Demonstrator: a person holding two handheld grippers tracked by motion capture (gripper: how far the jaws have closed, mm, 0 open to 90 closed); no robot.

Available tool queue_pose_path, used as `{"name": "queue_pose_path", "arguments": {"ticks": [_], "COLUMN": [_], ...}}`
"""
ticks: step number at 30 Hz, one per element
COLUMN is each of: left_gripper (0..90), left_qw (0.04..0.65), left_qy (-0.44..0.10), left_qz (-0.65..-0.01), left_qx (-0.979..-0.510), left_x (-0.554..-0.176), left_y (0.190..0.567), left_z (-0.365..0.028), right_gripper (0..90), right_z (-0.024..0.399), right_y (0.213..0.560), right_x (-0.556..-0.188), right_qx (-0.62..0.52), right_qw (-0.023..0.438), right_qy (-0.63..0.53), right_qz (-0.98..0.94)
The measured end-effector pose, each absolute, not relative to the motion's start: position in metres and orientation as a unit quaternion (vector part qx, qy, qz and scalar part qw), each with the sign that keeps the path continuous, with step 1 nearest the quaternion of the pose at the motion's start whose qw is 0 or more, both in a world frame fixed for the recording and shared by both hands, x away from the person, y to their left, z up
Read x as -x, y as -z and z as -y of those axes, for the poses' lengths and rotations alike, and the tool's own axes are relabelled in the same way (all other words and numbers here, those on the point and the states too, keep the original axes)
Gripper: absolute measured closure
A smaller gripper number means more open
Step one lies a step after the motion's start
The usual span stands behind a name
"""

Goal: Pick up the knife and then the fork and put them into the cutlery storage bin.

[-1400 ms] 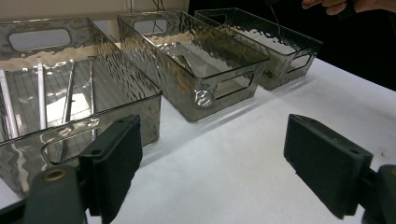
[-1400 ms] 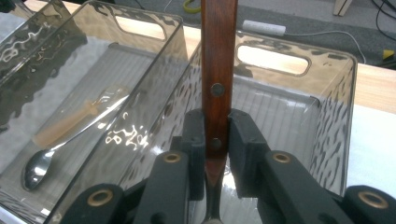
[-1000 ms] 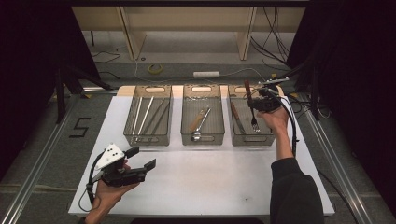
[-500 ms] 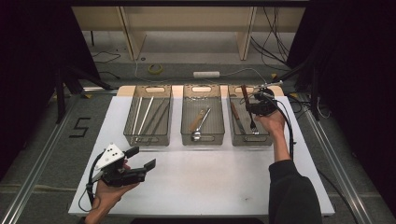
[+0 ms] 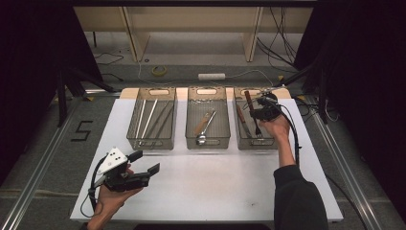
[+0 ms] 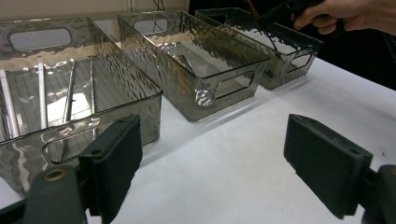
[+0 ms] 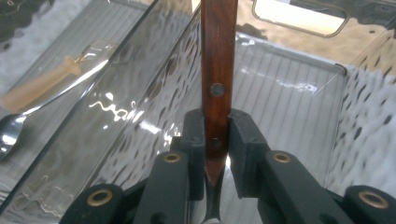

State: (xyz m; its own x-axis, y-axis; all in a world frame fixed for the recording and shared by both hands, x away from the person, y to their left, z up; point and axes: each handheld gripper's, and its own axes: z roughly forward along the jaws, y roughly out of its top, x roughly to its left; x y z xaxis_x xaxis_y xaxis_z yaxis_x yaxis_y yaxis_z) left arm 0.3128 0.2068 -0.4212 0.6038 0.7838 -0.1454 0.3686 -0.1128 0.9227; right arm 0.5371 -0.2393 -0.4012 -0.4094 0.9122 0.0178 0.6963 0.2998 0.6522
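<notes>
My right gripper [image 7: 216, 135] is clamped on a wooden-handled fork [image 7: 218, 70]. The pads press the handle at its lower end, by the second rivet, just above where wood meets metal. In the high view the right gripper [image 5: 262, 113] hangs over the right bin [image 5: 239, 139], with the fork [image 5: 253, 112] running through it: handle up toward the far rim, tines down inside the bin near the front wall. I'd judge the grip low on the handle keeps the fork from swinging and lets the tines go in first.

A second brown-handled piece lies in the same bin to the left of my fingers, too small to tell what it is. The middle bin [image 5: 189, 139] holds a spoon [image 5: 205, 127] with a pale wood handle; the spoon [image 7: 28, 100] also shows through the wall left of my jaws. The left bin [image 5: 130, 139] holds long thin sticks, likely chopsticks [image 5: 146, 117]. So it reads as sorting by type, and the fork belongs on the right.

My left gripper [image 5: 143, 163] rests low over the bare white table [image 5: 215, 191], jaws wide apart with nothing between them. The left gripper [image 6: 212, 172] looks toward the bins from the near left, parked clear of the working hand. Its left pad [image 6: 116, 158] sits just in front of the left bin's handle cutout, not touching.
</notes>
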Motion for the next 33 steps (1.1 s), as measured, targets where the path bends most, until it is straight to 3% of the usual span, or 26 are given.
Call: {"name": "queue_pose_path", "arguments": {"ticks": [21, 23, 25, 33], "left_gripper": [18.9, 18.9, 18.9, 18.9], "left_qw": [0.533, 0.533, 0.532, 0.533], "left_qy": [-0.194, -0.194, -0.194, -0.193], "left_qz": [-0.401, -0.400, -0.400, -0.401], "left_qx": [-0.720, -0.720, -0.720, -0.720], "left_x": [-0.3129, -0.3128, -0.3129, -0.3128], "left_y": [0.4214, 0.4213, 0.4213, 0.4213], "left_z": [-0.2066, -0.2064, -0.2065, -0.2062], "right_gripper": [77.6, 75.9, 66.9, 65.3], "right_z": [0.2358, 0.2360, 0.2359, 0.2388], "right_y": [0.4075, 0.4086, 0.4097, 0.4019], "right_x": [-0.5396, -0.5406, -0.5422, -0.5387], "right_qx": [-0.518, -0.524, -0.528, -0.529], "right_qw": [0.179, 0.173, 0.160, 0.158], "right_qy": [-0.279, -0.277, -0.272, -0.295], "right_qz": [-0.788, -0.787, -0.789, -0.780]}}
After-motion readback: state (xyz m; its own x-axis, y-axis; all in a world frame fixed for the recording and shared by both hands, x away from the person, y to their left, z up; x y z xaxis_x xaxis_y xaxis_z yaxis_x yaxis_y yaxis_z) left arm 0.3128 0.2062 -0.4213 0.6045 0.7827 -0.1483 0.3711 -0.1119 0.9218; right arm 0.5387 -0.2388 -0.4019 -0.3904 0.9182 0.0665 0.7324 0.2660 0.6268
